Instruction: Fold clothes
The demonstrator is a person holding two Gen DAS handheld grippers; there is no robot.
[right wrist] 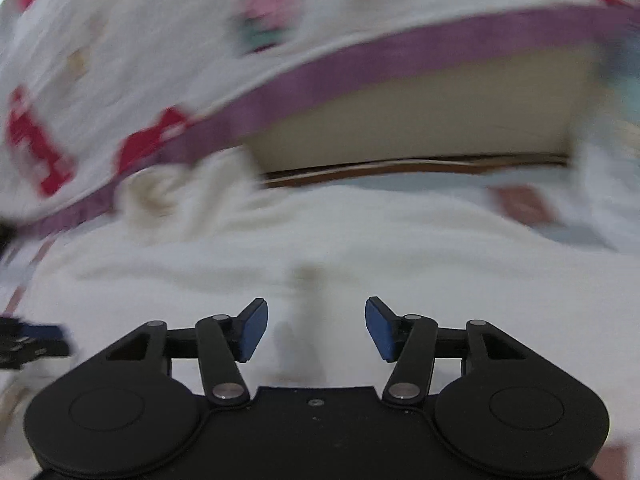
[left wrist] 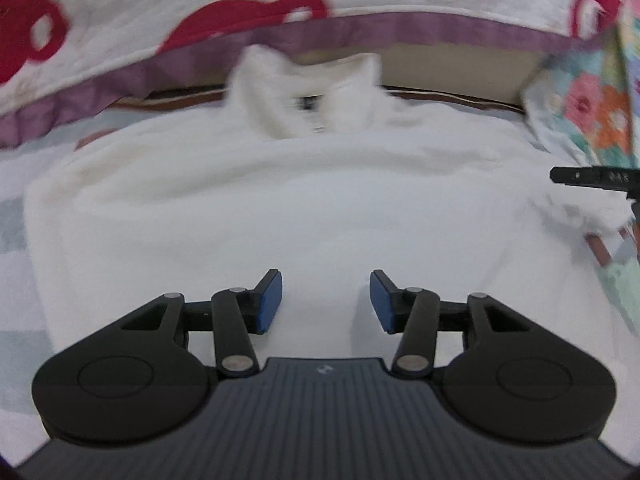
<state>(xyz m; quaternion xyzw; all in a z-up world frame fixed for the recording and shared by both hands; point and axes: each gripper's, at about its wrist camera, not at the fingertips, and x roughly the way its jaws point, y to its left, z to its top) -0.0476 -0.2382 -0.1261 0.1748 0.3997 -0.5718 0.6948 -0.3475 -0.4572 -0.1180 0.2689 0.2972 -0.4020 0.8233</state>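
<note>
A white fleecy garment (left wrist: pixel 280 200) lies spread on the bed, its collar (left wrist: pixel 304 92) at the far end. My left gripper (left wrist: pixel 326 300) hovers over its near part, open, with nothing between the blue pads (left wrist: pixel 270 302). At the right edge of that view a black finger of the right gripper (left wrist: pixel 592 178) pokes in beside a bunched bit of white fabric. In the right wrist view the same white garment (right wrist: pixel 360 248) fills the middle, blurred. My right gripper (right wrist: pixel 316 328) stands open above it with empty jaws. The left gripper's tip (right wrist: pixel 32 340) shows at the left edge.
A white quilt (left wrist: pixel 200 12) with red shapes and a purple border hangs along the far side, over a beige bed panel (left wrist: pixel 460 68). A floral cloth (left wrist: pixel 592 112) lies at the right. The patterned bedsheet (left wrist: pixel 12 216) shows around the garment.
</note>
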